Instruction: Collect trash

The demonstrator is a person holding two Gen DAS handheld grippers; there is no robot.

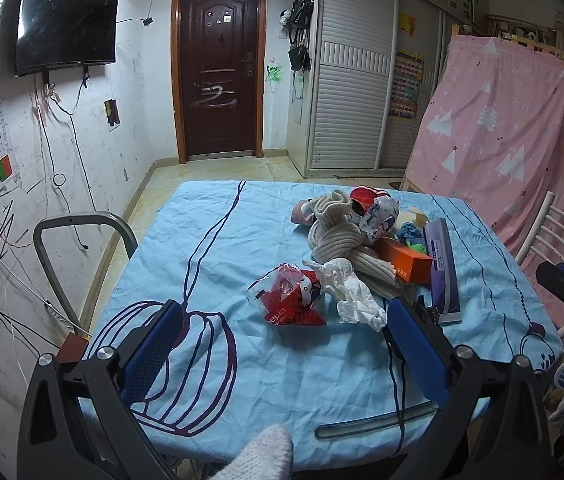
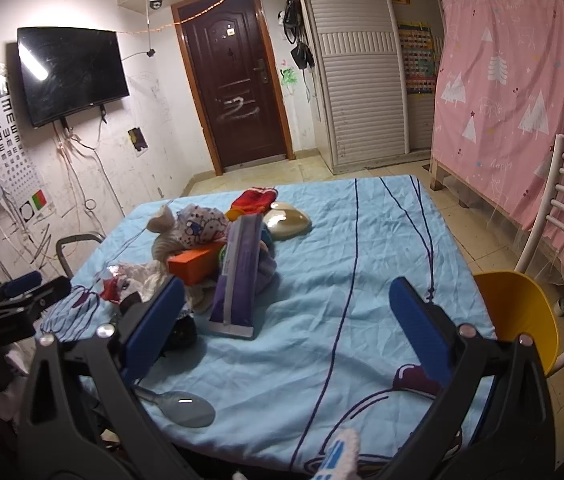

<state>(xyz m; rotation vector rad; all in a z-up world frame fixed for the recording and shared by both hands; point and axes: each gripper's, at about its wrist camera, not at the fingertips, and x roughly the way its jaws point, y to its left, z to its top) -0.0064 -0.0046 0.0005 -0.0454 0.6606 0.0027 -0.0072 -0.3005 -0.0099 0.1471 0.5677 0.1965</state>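
Both of my tongs hang over the near edge of the bench [image 1: 266,208], which is draped in a light blue cloth with dark line drawings. Left tongs [image 1: 282,344]: blue pads spread wide, nothing between them. Right tongs [image 2: 286,320]: likewise spread, holding nothing.

Trash sits just beyond the left tongs: a crumpled red and clear wrapper [image 1: 288,296] with a wad of white tissue [image 1: 356,292] touching its right side. In the right wrist view the same wrapper [image 2: 112,286] and tissue [image 2: 142,274] show past the left pad, partly hidden.

Behind the tissue lies a pile: a beige knitted scarf [image 1: 342,228], an orange box [image 1: 406,262] and a long purple box [image 1: 442,268] propped on edge against it (the lettering is too small to read). A patterned white bag [image 1: 380,216] and something red [image 1: 364,194] sit at the far end of the pile.

A tan bowl-shaped thing [image 2: 286,220] rests beside the pile, on its right. A magnifying glass [image 2: 184,406] lies at the near edge by the right tongs. A yellow chair [image 2: 522,312] stands at the right of the bench.
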